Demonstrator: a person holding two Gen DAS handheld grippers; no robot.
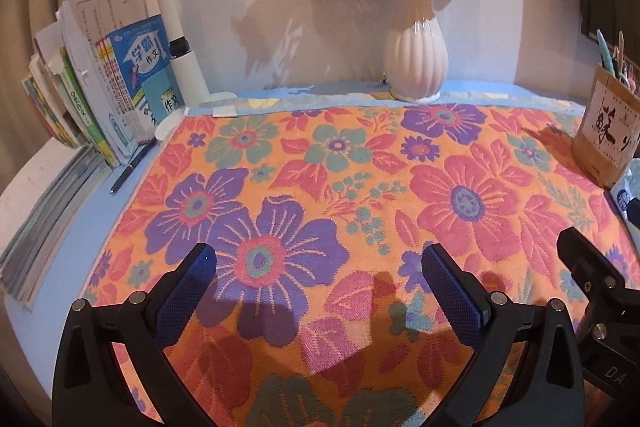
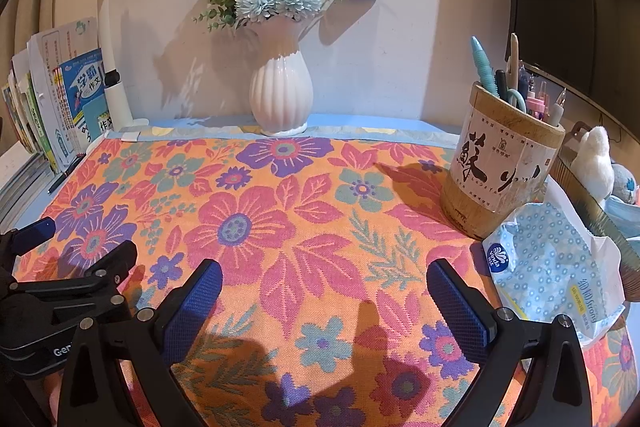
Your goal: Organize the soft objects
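Note:
A floral towel point(image 1: 320, 195), orange with pink and purple flowers, lies spread flat over the desk; it also fills the right wrist view point(image 2: 288, 227). My left gripper point(image 1: 320, 267) is open and empty, hovering just above the towel's near part. My right gripper point(image 2: 324, 283) is open and empty above the towel, to the right of the left one. Part of the right gripper point(image 1: 592, 275) shows at the right edge of the left wrist view. Part of the left gripper point(image 2: 72, 267) shows at the left of the right wrist view.
A white vase with flowers point(image 2: 280, 99) stands at the back. A bamboo pen holder point(image 2: 500, 163) and a tissue pack point(image 2: 548, 267) sit at the right, with a white plush toy point(image 2: 596, 163) behind. Books point(image 1: 100, 75), a pen point(image 1: 132, 163) and a lamp point(image 1: 176, 39) are at the left.

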